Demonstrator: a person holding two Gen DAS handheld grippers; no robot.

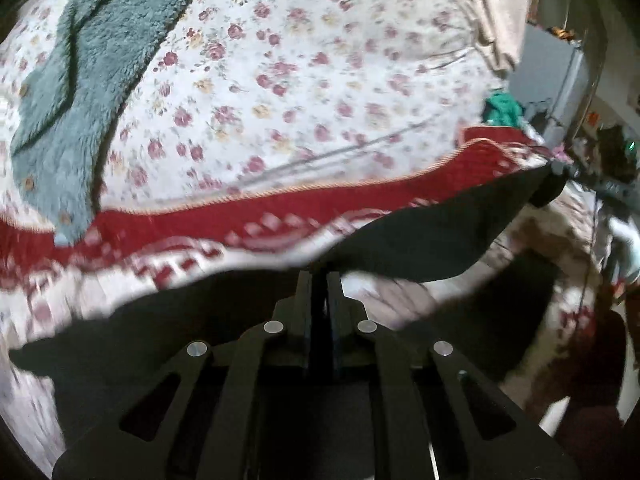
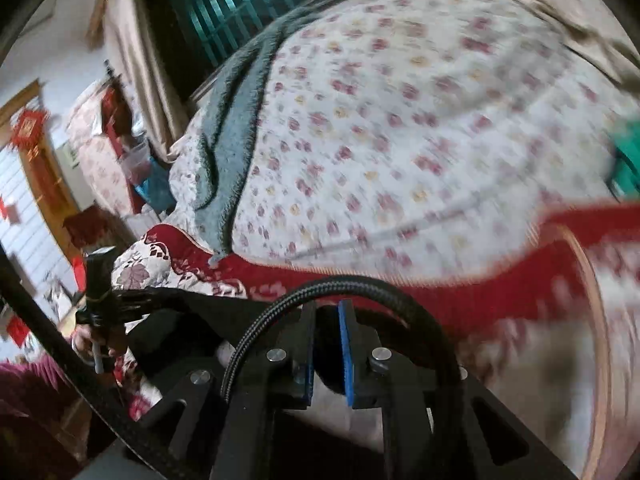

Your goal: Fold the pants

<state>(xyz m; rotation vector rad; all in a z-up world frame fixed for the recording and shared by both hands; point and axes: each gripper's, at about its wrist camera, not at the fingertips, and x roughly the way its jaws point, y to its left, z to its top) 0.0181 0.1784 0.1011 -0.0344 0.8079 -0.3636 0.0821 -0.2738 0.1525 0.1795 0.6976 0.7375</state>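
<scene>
The black pants [image 1: 420, 240] hang stretched in the air above the bed, held at two points along their upper edge. In the left wrist view my left gripper [image 1: 319, 276] is shut on that edge, and the cloth spreads out to both sides below the fingers. The pants run right to my right gripper [image 1: 560, 178], which is small and blurred there. In the right wrist view my right gripper [image 2: 327, 308] has its blue pads [image 2: 344, 344] pressed on dark cloth, and the pants [image 2: 192, 320] stretch left to my left gripper [image 2: 100, 300], held by a hand.
A floral quilt [image 1: 300, 80] with a red patterned border [image 1: 240, 216] covers the bed. A teal fleece garment [image 1: 80, 80] lies along its left side. A green cloth [image 1: 502, 110] sits at the right edge. A black braided cable [image 2: 360, 284] arcs over the right gripper's fingers.
</scene>
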